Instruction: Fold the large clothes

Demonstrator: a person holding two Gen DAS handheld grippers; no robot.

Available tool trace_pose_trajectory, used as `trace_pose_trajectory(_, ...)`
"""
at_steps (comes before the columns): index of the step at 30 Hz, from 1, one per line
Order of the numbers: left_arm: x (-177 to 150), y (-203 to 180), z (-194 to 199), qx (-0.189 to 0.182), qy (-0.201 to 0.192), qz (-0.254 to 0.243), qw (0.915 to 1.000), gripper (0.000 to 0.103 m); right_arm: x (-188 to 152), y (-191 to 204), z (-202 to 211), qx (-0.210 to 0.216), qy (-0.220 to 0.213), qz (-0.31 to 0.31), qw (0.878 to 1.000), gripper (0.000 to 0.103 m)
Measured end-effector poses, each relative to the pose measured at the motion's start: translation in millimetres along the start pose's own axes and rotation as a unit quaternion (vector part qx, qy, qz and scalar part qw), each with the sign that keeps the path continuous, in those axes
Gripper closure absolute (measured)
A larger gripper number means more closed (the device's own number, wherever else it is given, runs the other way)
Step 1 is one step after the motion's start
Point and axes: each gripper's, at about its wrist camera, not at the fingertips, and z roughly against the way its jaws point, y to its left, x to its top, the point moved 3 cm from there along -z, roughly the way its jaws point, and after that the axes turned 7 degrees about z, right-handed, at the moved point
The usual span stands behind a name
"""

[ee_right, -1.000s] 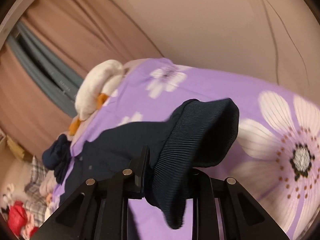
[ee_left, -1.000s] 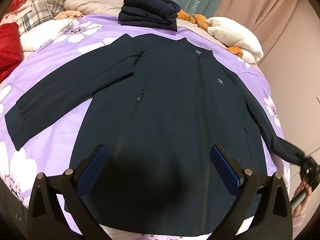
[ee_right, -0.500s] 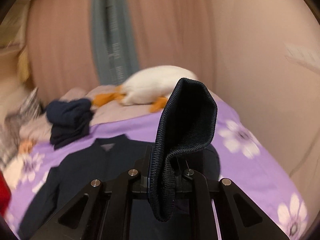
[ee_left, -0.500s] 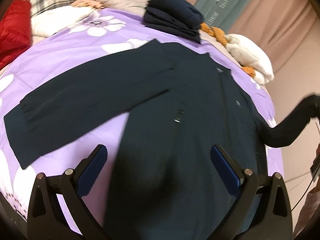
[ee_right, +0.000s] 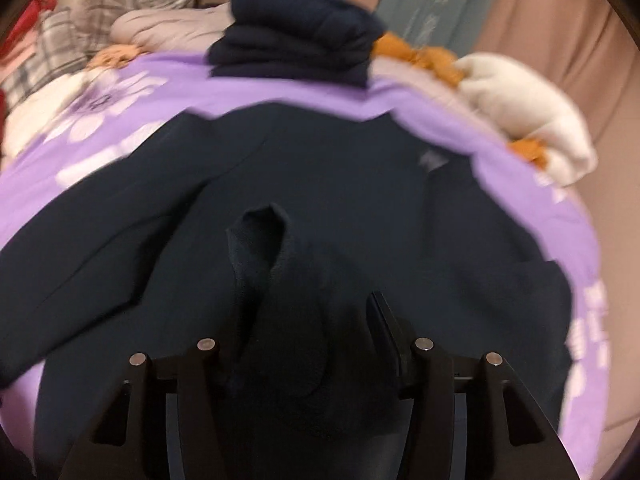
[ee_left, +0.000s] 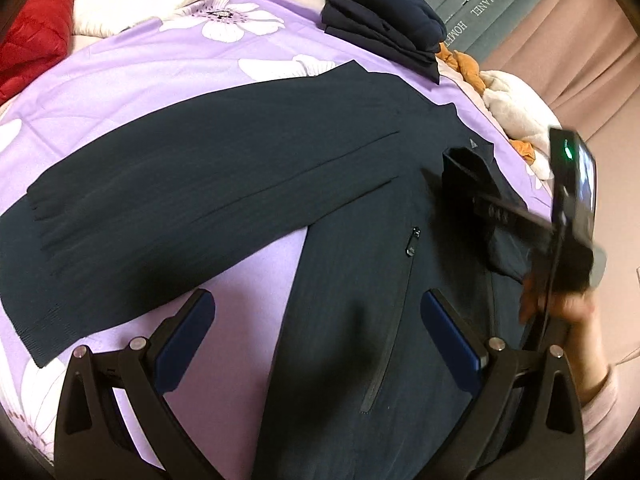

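A dark navy jacket lies front up on the purple flowered bedspread, its left sleeve stretched out flat to the left. My left gripper is open and empty, hovering over the jacket's lower body. My right gripper has its jaws apart, and the ribbed cuff of the right sleeve lies loose between them over the jacket's chest. In the left wrist view the right gripper reaches over the jacket from the right.
A folded stack of navy clothes sits at the far edge of the bed. White and orange garments lie at the far right, a red quilted item and plaid fabric at the far left. Curtains hang behind.
My right gripper has carried the right sleeve from the bed's right edge up and over onto the jacket's chest, and its jaws have opened. My left gripper has shifted left.
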Motion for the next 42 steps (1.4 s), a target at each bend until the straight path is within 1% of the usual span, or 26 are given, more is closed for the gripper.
trace_pose_trajectory(1, 0.6, -0.7, -1.0, -0.002, 0.002, 0.002, 1.0, 0.0, -0.9, 0.9, 0.7, 0.014, -0.003, -0.001, 1.0, 0.043)
trace_pose_trajectory(2, 1.0, -1.8, -2.4, -0.004, 0.004, 0.004, 1.0, 0.0, -7.5, -3.6, 4.5, 0.034, -0.011, 0.002, 0.999, 0.041)
trace_pose_trajectory(4, 3.7, -6.4, -5.4, -0.017, 0.012, 0.012, 0.9997, 0.0, -8.5, -7.7, 16.3, 0.054, -0.025, 0.007, 0.998, 0.04)
trace_pose_trajectory(5, 5.2, -9.7, -6.6, -0.027, 0.016, 0.015, 0.9994, 0.0, -14.3, -16.3, 26.4, 0.072, -0.037, 0.004, 0.997, 0.039)
trace_pose_trajectory(7, 8.8, -20.8, -7.7, -0.046, 0.021, 0.014, 0.9986, 0.0, -25.5, -40.1, 44.5, 0.105, -0.057, -0.018, 0.993, 0.031)
trace_pose_trajectory(8, 10.7, -26.4, -7.5, -0.052, 0.018, 0.011, 0.9984, 0.0, -28.0, -49.5, 47.5, 0.115, -0.063, -0.033, 0.991, 0.029)
trace_pose_trajectory(9, 13.4, -35.0, -7.7, -0.058, 0.014, 0.003, 0.9982, 0.0, -36.0, -70.1, 51.6, 0.122, -0.069, -0.058, 0.988, 0.028)
trace_pose_trajectory(10, 15.0, -40.9, -8.7, -0.061, 0.012, -0.001, 0.9981, 0.0, -40.5, -77.1, 52.9, 0.122, -0.07, -0.075, 0.987, 0.028)
trace_pose_trajectory(12, 17.6, -57.7, -14.2, -0.071, 0.017, -0.011, 0.9973, 0.0, -54.9, -115.0, 51.9, 0.122, -0.068, -0.132, 0.981, 0.027)
trace_pose_trajectory(13, 18.7, -64.3, -18.2, -0.077, 0.021, -0.015, 0.9967, 0.0, -59.1, -125.7, 52.1, 0.124, -0.07, -0.15, 0.978, 0.027)
trace_pose_trajectory(16, 20.1, -89.9, -37.0, -0.102, 0.049, -0.022, 0.9933, 0.0, -75.7, -159.2, 49.4, 0.124, -0.069, -0.206, 0.968, 0.027)
trace_pose_trajectory(19, 19.4, -108.9, -60.4, -0.12, 0.086, -0.013, 0.989, 0.0, -92.4, -183.8, 42.6, 0.132, -0.069, -0.261, 0.954, 0.027)
trace_pose_trajectory(20, 20.0, -113.2, -67.0, -0.123, 0.094, -0.009, 0.9879, 0.0, -100.2, -191.2, 39.6, 0.14, -0.07, -0.285, 0.946, 0.027)
trace_pose_trajectory(21, 21.7, -117.7, -74.7, -0.121, 0.1, -0.006, 0.9875, 0.0, -108.7, -197.2, 36.0, 0.146, -0.071, -0.307, 0.938, 0.027)
trace_pose_trajectory(23, 27.2, -124.7, -91.4, -0.109, 0.106, -0.007, 0.9884, 0.0, -124.6, -205.6, 31.6, 0.152, -0.064, -0.335, 0.927, 0.027)
trace_pose_trajectory(26, 37.7, -126.8, -117.4, -0.087, 0.11, 0.003, 0.9901, 0.0, -140.2, -214.3, 20.0, 0.157, -0.054, -0.362, 0.917, 0.027)
trace_pose_trajectory(29, 49.3, -126.8, -138.7, -0.077, 0.117, 0.008, 0.9901, 0.0, -147.7, -219.0, 15.4, 0.164, -0.057, -0.373, 0.911, 0.027)
trace_pose_trajectory(31, 57.5, -128.1, -143.6, -0.089, 0.113, 0.018, 0.9894, 0.0, -147.3, -223.3, 10.8, 0.17, -0.06, -0.378, 0.908, 0.027)
trace_pose_trajectory(34, 63.3, -131.7, -147.0, -0.118, 0.115, 0.032, 0.9858, 0.002, -141.3, -224.3, -0.2, 0.179, -0.066, -0.385, 0.903, 0.027)
trace_pose_trajectory(35, 63.3, -133.5, -148.3, -0.12, 0.114, 0.032, 0.9857, 0.005, -144.4, -228.3, 0.4, 0.181, -0.066, -0.388, 0.901, 0.027)
trace_pose_trajectory(37, 62.7, -139.2, -151.1, -0.109, 0.101, 0.017, 0.9887, 0.021, -149.8, -235.7, -4.1, 0.189, -0.069, -0.4, 0.894, 0.027)
trace_pose_trajectory(38, 63.2, -140.9, -153.5, -0.102, 0.097, 0.011, 0.99, 0.044, -152.9, -239.4, -6.5, 0.195, -0.072, -0.407, 0.89, 0.027)
trace_pose_trajectory(39, 64.9, -141.4, -157.2, -0.094, 0.095, 0.008, 0.991, 0.071, -151.8, -239.7, -11.0, 0.2, -0.074, -0.414, 0.885, 0.027)
trace_pose_trajectory(40, 66.5, -140.1, -160.3, -0.096, 0.099, 0.013, 0.9904, 0.081, -157.1, -247.1, -11.3, 0.202, -0.075, -0.417, 0.883, 0.027)
trace_pose_trajectory(41, 69.9, -139.6, -162.6, -0.098, 0.099, 0.023, 0.99, 0.086, -156.3, -249.3, -14.2, 0.201, -0.077, -0.424, 0.88, 0.027)
trace_pose_trajectory(42, 76.0, -140.8, -160.3, -0.096, 0.084, 0.026, 0.9914, 0.092, -155.8, -252.1, -15.9, 0.204, -0.084, -0.431, 0.875, 0.027)
